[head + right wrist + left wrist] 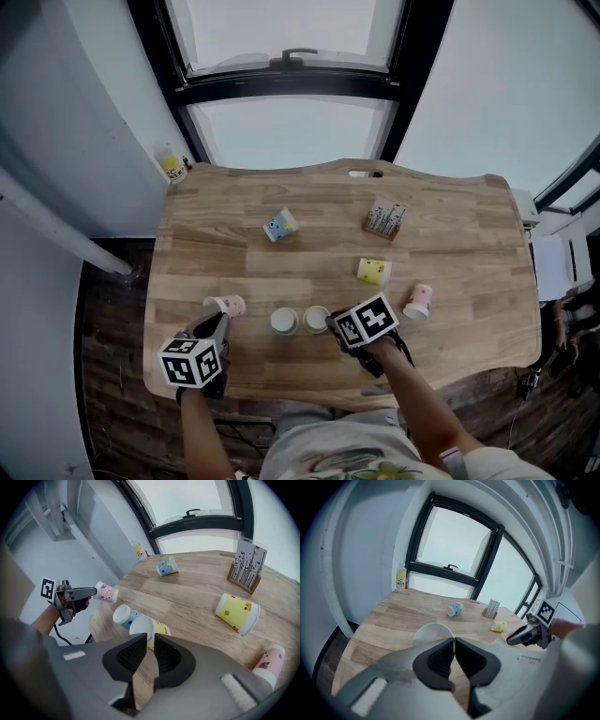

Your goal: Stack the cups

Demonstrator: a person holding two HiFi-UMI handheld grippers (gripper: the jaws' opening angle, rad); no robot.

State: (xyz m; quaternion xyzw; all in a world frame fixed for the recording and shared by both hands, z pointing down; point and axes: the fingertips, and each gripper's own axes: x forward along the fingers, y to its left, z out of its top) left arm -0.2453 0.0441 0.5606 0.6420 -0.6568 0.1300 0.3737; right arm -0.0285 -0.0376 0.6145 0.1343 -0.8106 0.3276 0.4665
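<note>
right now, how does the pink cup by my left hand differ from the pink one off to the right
The left pink cup is pinched at its rim by the left hand-held gripper; the right pink cup lies free, with nothing touching it. The left pink cup is at the near-left edge of the table; the right pink cup is at the near right. Both are pink with white rims and tipped sideways, not upright.

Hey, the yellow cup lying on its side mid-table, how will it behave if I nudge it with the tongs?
Lying on its side on the table, the yellow cup would probably roll, likely curving because it tapers toward its base. It looks like thin paper, so probably light and easy to dent if squeezed hard.
</note>
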